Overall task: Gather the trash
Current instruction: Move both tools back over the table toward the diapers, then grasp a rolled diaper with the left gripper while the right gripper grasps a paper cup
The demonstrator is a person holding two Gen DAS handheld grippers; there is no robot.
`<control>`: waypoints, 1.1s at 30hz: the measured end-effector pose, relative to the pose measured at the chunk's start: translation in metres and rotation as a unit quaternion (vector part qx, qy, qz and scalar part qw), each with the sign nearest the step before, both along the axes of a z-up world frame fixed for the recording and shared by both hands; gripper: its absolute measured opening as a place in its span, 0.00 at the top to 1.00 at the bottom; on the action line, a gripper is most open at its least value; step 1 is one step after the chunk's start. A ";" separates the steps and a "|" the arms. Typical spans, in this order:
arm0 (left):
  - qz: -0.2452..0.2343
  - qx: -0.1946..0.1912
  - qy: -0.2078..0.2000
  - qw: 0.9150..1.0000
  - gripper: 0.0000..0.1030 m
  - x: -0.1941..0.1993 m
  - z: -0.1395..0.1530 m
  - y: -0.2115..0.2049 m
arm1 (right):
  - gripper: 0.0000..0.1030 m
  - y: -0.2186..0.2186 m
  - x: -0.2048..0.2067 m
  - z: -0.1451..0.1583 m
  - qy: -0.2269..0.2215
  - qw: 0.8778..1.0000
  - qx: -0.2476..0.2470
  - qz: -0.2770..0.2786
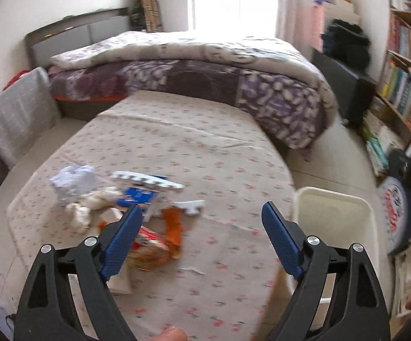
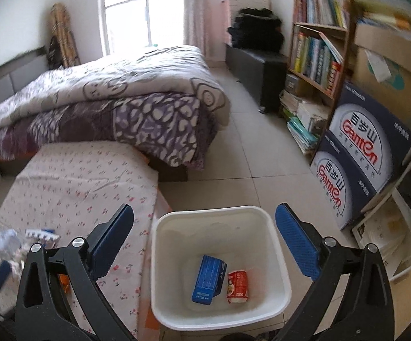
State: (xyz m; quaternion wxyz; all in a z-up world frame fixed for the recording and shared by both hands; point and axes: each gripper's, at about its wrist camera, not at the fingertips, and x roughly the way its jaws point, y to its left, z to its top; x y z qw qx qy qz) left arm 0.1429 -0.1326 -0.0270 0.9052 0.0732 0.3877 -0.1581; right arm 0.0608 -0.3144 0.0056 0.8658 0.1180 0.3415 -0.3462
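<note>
A pile of trash lies on the flowered table cloth [image 1: 194, 147]: crumpled white paper [image 1: 73, 180], a beige wad [image 1: 91, 201], a blue and white carton [image 1: 141, 196], white foam pieces [image 1: 148, 180], an orange wrapper [image 1: 172, 227] and a red-orange packet [image 1: 148, 248]. My left gripper [image 1: 202, 213] is open and empty, just above the near side of the pile. The white bin [image 2: 219, 267] stands on the floor right of the table and holds a blue box [image 2: 208, 280] and a red can [image 2: 237, 285]. My right gripper [image 2: 204, 221] is open and empty above the bin.
A bed with a purple patterned quilt [image 2: 126, 93] stands behind the table. A bookshelf [image 2: 316, 51] and stacked blue Ganten boxes [image 2: 359, 153] line the right wall. Tiled floor [image 2: 251, 153] lies between bed and shelf. The bin also shows in the left wrist view [image 1: 333, 218].
</note>
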 end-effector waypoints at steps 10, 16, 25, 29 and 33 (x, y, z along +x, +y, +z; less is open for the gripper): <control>0.103 0.058 0.047 0.992 0.15 0.062 -0.025 0.069 | 0.07 0.044 0.041 -0.016 0.027 0.999 0.020 0.039; 0.184 0.043 0.114 0.975 0.15 0.105 -0.051 0.127 | 0.07 0.072 0.068 -0.029 0.044 0.996 0.041 0.071; 0.234 -0.051 0.229 0.944 0.15 0.144 -0.102 0.190 | 0.07 0.098 0.094 -0.047 0.070 0.989 0.071 0.110; 0.231 -0.080 0.250 0.937 0.20 0.148 -0.114 0.193 | 0.07 0.107 0.100 -0.053 0.081 0.985 0.076 0.129; 0.225 -0.082 0.262 0.935 0.40 0.150 -0.124 0.189 | 0.07 0.117 0.104 -0.057 0.094 0.981 0.076 0.151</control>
